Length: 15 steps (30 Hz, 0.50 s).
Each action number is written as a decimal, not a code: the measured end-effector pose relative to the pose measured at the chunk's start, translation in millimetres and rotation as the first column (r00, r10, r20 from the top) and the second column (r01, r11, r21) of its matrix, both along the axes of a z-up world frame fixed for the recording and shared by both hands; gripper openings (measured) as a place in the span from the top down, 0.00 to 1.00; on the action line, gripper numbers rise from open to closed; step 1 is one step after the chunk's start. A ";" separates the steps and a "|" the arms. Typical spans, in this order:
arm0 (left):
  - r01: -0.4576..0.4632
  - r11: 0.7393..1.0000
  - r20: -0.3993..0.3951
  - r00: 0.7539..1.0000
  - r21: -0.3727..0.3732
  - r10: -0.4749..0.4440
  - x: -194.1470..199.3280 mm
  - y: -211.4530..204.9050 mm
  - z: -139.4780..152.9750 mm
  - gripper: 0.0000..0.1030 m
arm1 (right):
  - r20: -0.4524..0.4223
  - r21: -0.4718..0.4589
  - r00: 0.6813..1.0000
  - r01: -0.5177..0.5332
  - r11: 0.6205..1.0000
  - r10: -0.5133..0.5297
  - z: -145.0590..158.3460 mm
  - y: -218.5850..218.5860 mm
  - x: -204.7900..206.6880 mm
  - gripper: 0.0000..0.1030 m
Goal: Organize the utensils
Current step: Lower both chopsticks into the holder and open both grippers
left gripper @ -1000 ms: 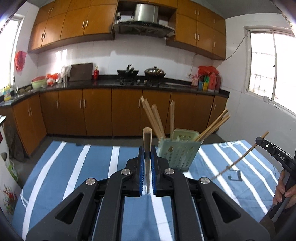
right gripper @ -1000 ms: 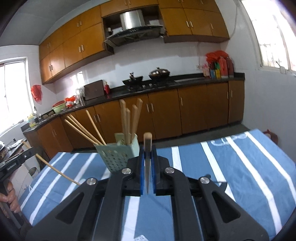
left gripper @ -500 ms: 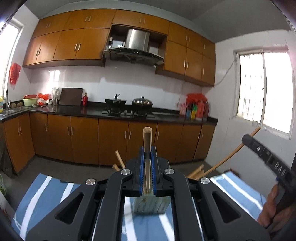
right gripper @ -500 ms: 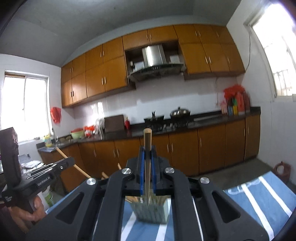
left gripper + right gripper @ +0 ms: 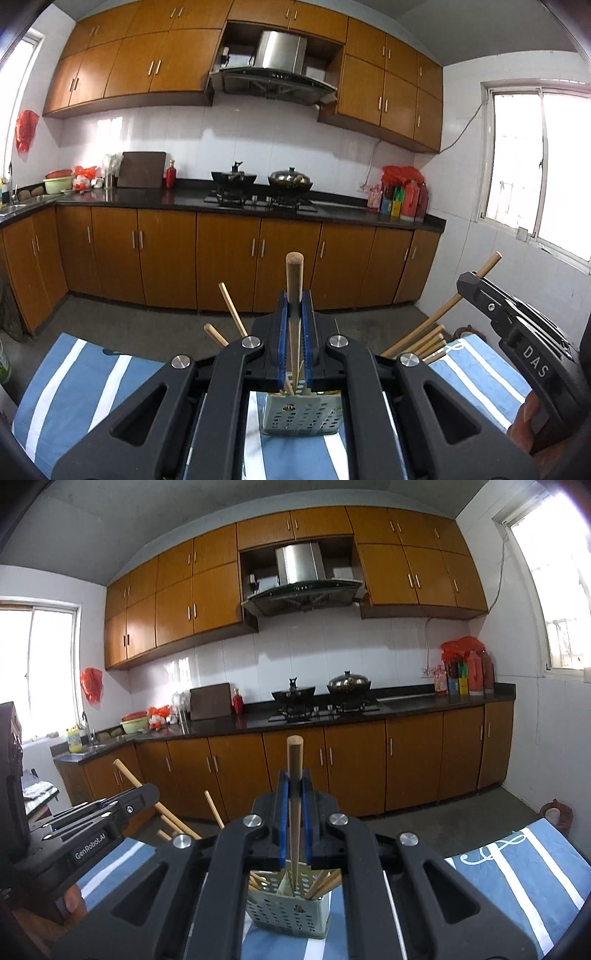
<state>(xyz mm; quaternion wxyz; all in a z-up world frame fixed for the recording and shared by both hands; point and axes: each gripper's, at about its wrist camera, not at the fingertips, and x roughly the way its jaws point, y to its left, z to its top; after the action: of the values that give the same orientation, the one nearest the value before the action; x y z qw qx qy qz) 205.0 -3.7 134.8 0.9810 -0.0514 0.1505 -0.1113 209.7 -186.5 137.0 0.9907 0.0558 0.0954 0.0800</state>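
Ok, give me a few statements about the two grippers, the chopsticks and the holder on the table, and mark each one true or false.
1. The left gripper is shut on a wooden chopstick. True.
2. The right gripper is open and empty. False: it is shut on a chopstick too.
3. The green holder already has chopsticks in it. True.
4. The holder lies tipped on its side. False: it stands upright on the striped cloth.
5. The cloth is red. False: it is blue with white stripes.
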 end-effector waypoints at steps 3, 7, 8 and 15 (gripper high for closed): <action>0.010 1.000 -0.019 1.000 0.002 -0.010 2.4 -0.3 -4.7 0.93 | -0.019 -0.001 1.000 -0.002 1.000 0.002 -4.9 2.0 5.8 0.92; 0.026 0.999 -0.045 0.999 -0.022 -0.027 4.9 1.3 -6.3 0.93 | -0.071 0.014 0.997 -0.009 1.000 0.010 -12.3 2.0 14.4 0.89; 0.031 0.999 -0.046 0.998 -0.026 -0.032 3.9 2.2 -5.8 0.92 | -0.068 0.015 0.998 -0.007 1.000 0.008 -12.3 1.8 13.1 0.82; 0.027 0.999 -0.030 0.999 -0.043 -0.029 -3.8 6.5 0.9 0.88 | -0.026 0.007 1.000 -0.003 1.000 0.003 -4.9 1.9 -1.9 0.75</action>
<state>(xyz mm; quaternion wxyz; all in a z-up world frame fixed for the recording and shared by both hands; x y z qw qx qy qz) 201.2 2.7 135.7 0.9756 -0.0719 0.1635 -0.1275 207.7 -184.6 132.1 0.9890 0.0603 0.1079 0.0810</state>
